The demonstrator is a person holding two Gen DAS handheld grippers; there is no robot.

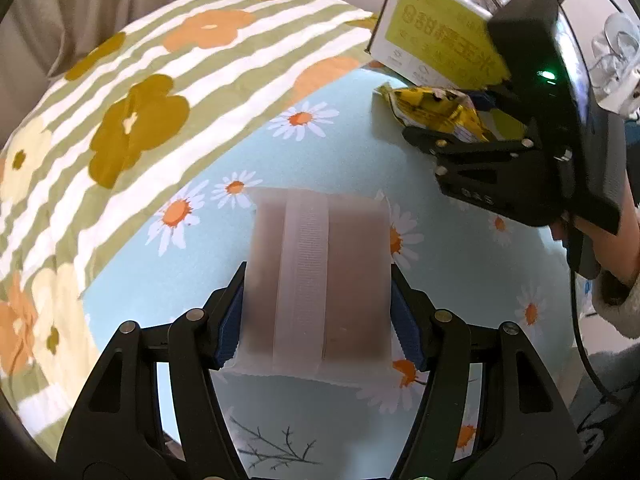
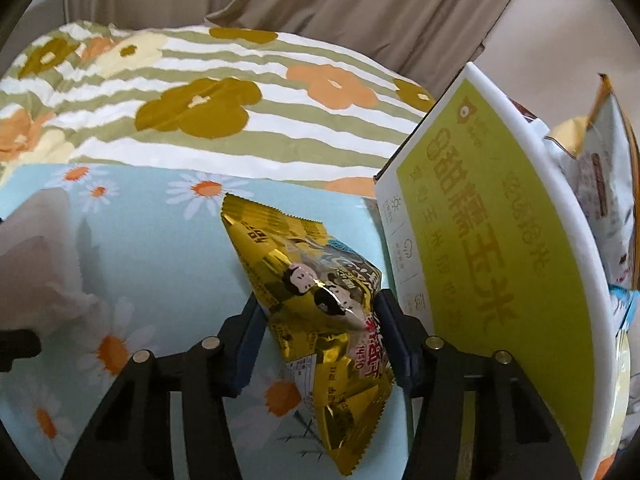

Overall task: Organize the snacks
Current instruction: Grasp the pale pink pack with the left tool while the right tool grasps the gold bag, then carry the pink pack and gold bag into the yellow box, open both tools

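While left gripper (image 1: 318,296) clamps frosted packet (image 1: 318,276), right gripper (image 2: 320,336) pinches gold packet (image 2: 316,292).

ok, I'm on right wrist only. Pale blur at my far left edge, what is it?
Observer: A frosted packet with brown contents. Its back seam faces the left camera.
Operator: Held or lying on the sheet?
Observer: Held. The left claw has both blue pads pressed on its long sides.
Operator: Is my unit showing power?
Observer: Yes, a green light glows on its black housing.
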